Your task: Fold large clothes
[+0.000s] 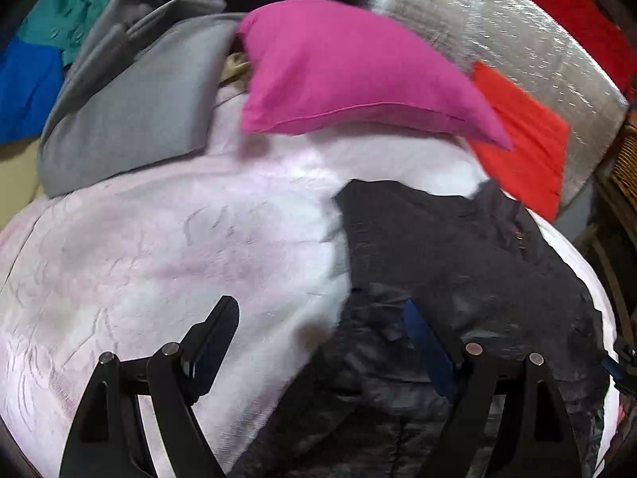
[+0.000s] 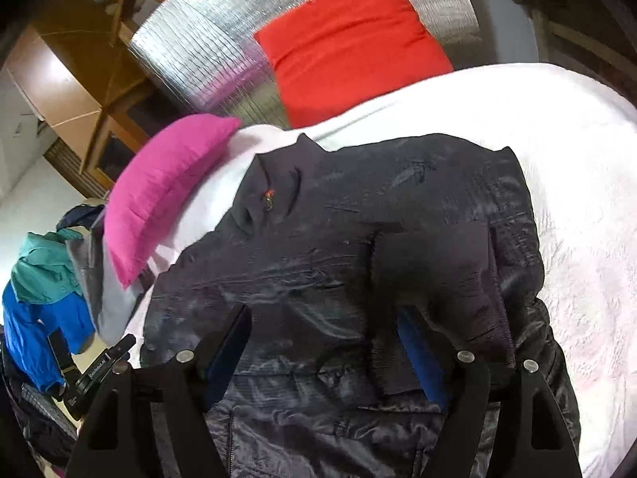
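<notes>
A large dark quilted jacket (image 2: 350, 239) lies spread on a bed with a pale pink-white cover (image 2: 577, 199), collar toward the pillows, one sleeve with a ribbed cuff (image 2: 438, 298) folded across its front. It also shows in the left wrist view (image 1: 458, 271), at the right. My right gripper (image 2: 326, 342) is open and hovers just above the jacket's lower front. My left gripper (image 1: 322, 338) is open over the jacket's left edge; its left finger is over bare bed cover (image 1: 139, 247). Neither holds anything.
A magenta pillow (image 1: 342, 67) and a red pillow (image 2: 350, 40) lie at the bed's head against a silver foil panel (image 2: 199, 51). Folded grey clothes (image 1: 131, 111) and blue and teal garments (image 1: 36, 59) sit at the left. Wooden furniture (image 2: 79, 79) stands beyond.
</notes>
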`<state>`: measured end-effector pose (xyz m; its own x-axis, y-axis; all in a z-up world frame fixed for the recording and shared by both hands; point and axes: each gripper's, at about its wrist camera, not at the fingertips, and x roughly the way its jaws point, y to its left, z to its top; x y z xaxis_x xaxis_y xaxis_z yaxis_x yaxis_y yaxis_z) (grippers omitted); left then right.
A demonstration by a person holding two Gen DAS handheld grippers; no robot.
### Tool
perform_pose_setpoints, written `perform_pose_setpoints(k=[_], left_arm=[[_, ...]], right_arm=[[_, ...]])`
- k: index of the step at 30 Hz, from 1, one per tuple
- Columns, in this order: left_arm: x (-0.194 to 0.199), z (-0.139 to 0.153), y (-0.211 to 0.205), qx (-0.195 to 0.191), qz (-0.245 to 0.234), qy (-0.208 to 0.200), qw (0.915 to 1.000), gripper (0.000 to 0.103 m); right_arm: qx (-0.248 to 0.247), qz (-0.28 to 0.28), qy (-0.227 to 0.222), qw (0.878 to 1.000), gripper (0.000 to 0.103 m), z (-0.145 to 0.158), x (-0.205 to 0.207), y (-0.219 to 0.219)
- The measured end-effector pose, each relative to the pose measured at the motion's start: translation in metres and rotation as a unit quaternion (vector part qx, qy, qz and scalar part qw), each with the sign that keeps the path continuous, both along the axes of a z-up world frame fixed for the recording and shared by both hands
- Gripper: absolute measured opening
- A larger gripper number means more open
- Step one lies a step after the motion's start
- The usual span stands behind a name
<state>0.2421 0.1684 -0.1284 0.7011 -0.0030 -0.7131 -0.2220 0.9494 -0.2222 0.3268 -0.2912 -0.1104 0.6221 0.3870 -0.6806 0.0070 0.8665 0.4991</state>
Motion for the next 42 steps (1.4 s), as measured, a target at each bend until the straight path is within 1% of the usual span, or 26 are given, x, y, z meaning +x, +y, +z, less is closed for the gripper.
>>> perform_pose_setpoints(k=[1,2,3,4,5,6,9,12,14,16,17,18,19,20,21,22,24,27,33,38,42], left_arm=[[0.001,-0.002,-0.006,0.011,-0.008,0.007,0.9999,0.086],[0.005,-0.006,-0.013,0.031,-0.014,0.017,0.9993,0.086],[0.010,-0.011,-0.015,0.051,-0.010,0.030,0.9982,0.086],[0.014,-0.021,-0.019,0.063,-0.008,0.046,0.9969,0.086],[0.016,-0.026,-0.020,0.059,-0.012,0.058,0.9965,0.086],[0.015,-0.029,-0.016,0.050,-0.010,0.058,0.9970,0.086],[0.012,-0.022,-0.006,0.022,0.001,0.055,0.9982,0.086],[0.001,-0.006,-0.006,0.024,0.006,0.024,0.9994,0.086],[-0.003,-0.001,-0.014,0.026,-0.003,0.012,0.9996,0.086],[-0.003,-0.005,-0.024,0.028,-0.013,0.025,0.9992,0.086],[0.001,-0.014,-0.028,0.031,-0.023,0.048,0.9981,0.086],[0.005,-0.021,-0.031,0.026,-0.033,0.072,0.9965,0.086],[0.008,-0.026,-0.028,0.012,-0.035,0.084,0.9958,0.086],[0.009,-0.028,-0.022,-0.002,-0.031,0.084,0.9960,0.086],[0.006,-0.025,-0.018,-0.017,-0.025,0.081,0.9963,0.086],[0.001,-0.019,-0.016,-0.022,-0.022,0.074,0.9967,0.086],[-0.011,-0.006,-0.015,-0.010,-0.025,0.059,0.9979,0.086],[-0.032,0.008,-0.014,0.009,-0.037,0.037,0.9986,0.086],[-0.083,0.025,-0.004,0.015,-0.059,0.012,0.9981,0.086],[-0.141,0.033,0.015,0.012,-0.058,-0.004,0.9982,0.086],[-0.182,0.025,0.033,0.002,-0.055,0.005,0.9985,0.086]], right_arm=[[-0.002,-0.003,0.007,1.000,0.079,-0.004,0.000,-0.001],[-0.003,-0.006,0.017,1.000,0.079,-0.010,0.002,-0.003],[0.005,-0.009,0.031,0.999,0.079,-0.020,0.004,-0.007],[0.014,-0.011,0.032,0.999,0.079,-0.027,0.004,-0.011],[0.015,-0.011,0.027,0.999,0.079,-0.026,0.003,-0.012],[0.014,-0.010,0.027,0.999,0.079,-0.025,0.004,-0.011],[0.015,0.000,0.013,1.000,0.079,-0.010,-0.001,-0.009],[0.017,0.000,-0.020,1.000,0.079,0.004,-0.010,-0.014],[0.012,-0.013,-0.010,1.000,0.081,-0.004,-0.010,-0.020],[0.020,-0.021,0.018,0.999,0.081,-0.023,-0.005,-0.026],[0.028,-0.022,0.020,0.999,0.081,-0.028,-0.004,-0.028],[0.029,-0.024,0.015,0.999,0.081,-0.027,-0.005,-0.029],[0.028,-0.024,0.013,0.999,0.081,-0.021,-0.006,-0.027],[0.031,-0.020,0.010,0.999,0.081,-0.016,-0.008,-0.026],[0.034,-0.014,0.005,0.999,0.081,-0.010,-0.011,-0.025],[0.032,-0.011,0.001,0.999,0.081,-0.006,-0.013,-0.023],[0.011,0.002,-0.016,1.000,0.081,0.007,-0.024,-0.017],[0.005,0.010,-0.030,1.000,0.081,0.020,-0.047,-0.017],[-0.019,0.011,-0.043,0.999,0.081,0.035,-0.115,-0.028],[-0.028,-0.003,-0.035,0.999,0.081,0.031,-0.176,-0.050],[-0.012,-0.028,-0.015,0.999,0.081,0.019,-0.229,-0.079]])
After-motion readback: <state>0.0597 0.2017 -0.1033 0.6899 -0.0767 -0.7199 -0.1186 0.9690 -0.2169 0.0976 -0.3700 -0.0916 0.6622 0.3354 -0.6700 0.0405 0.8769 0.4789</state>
